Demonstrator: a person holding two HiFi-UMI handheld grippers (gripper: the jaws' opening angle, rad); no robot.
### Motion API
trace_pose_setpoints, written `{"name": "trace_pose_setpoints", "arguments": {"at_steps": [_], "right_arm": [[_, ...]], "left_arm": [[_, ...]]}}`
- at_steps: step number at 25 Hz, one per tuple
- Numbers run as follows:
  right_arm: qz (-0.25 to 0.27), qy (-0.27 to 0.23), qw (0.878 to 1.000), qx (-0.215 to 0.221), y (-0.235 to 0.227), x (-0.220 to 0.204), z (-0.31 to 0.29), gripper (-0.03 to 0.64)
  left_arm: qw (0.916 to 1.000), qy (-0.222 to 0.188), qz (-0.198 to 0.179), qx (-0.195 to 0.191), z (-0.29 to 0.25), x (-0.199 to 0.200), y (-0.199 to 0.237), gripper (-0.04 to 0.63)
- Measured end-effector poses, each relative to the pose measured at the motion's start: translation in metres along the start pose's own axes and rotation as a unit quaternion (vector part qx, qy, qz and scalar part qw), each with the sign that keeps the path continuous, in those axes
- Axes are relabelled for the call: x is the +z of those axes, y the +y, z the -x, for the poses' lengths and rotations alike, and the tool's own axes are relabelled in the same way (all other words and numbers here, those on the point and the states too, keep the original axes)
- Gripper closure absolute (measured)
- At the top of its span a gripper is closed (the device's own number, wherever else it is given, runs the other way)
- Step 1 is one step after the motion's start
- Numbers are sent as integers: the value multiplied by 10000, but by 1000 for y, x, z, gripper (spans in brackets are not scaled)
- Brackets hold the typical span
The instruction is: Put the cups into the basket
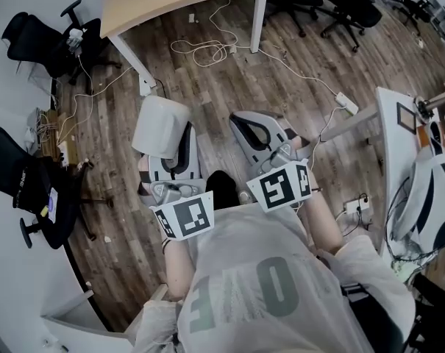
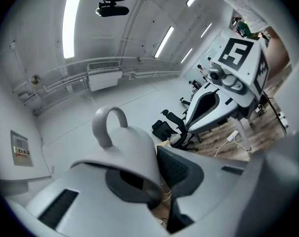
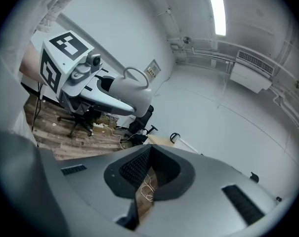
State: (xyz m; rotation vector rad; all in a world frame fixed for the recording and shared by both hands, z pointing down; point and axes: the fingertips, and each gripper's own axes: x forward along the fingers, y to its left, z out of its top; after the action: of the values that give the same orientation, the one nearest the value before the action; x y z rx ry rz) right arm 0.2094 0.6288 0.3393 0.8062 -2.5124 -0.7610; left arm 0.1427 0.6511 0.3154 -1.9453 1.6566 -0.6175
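Wood floor [image 1: 281,79] lies below you. Your left tongs [image 1: 169,147] pinch the white cup [image 1: 160,126] by its wall, held in the air over that floor; your right tongs [image 1: 260,132] are pressed together on nothing.

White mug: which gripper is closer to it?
Left. The left gripper has the white mug pinched between its jaws. The right gripper is off to the mug's right, not touching it, jaws together on nothing.
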Motion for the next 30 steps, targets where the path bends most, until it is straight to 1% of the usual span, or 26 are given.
{"name": "trace_pose_setpoints", "arguments": {"at_steps": [3,5,9,11,15,19,22,27,30], "right_arm": [[24,46,10000,28,-8,-7,-2,620],[52,76,10000,-2,-17,-12,-12,620],[304,254,9992,-49,-33,-26,-46,620],[373,254,9990,-63,-45,-28,-67,620],[368,277,9988,-137,-73,-29,-117,620],[319,435,9985,-79,-93,-32,-170,620],[325,466,9983,-111,-114,-30,-218,620],[306,442,9984,-168,-144,-23,-297,620],[289,430,9984,-213,-160,-23,-339,620]], "left_arm": [[10000,68,-5,8,-9,-5,0,536],[10000,35,34,54,-22,-12,7,535],[10000,13,-4,66,-61,-28,23,535],[9999,-88,-19,84,-82,-30,34,535],[9997,-207,57,151,-130,-46,64,535],[9995,-286,144,-1,-177,-65,95,535],[9995,-310,82,-49,-216,-80,124,535],[9988,-400,-75,-258,-276,-108,165,535],[9984,-446,-169,-293,-306,-122,188,535]]}}
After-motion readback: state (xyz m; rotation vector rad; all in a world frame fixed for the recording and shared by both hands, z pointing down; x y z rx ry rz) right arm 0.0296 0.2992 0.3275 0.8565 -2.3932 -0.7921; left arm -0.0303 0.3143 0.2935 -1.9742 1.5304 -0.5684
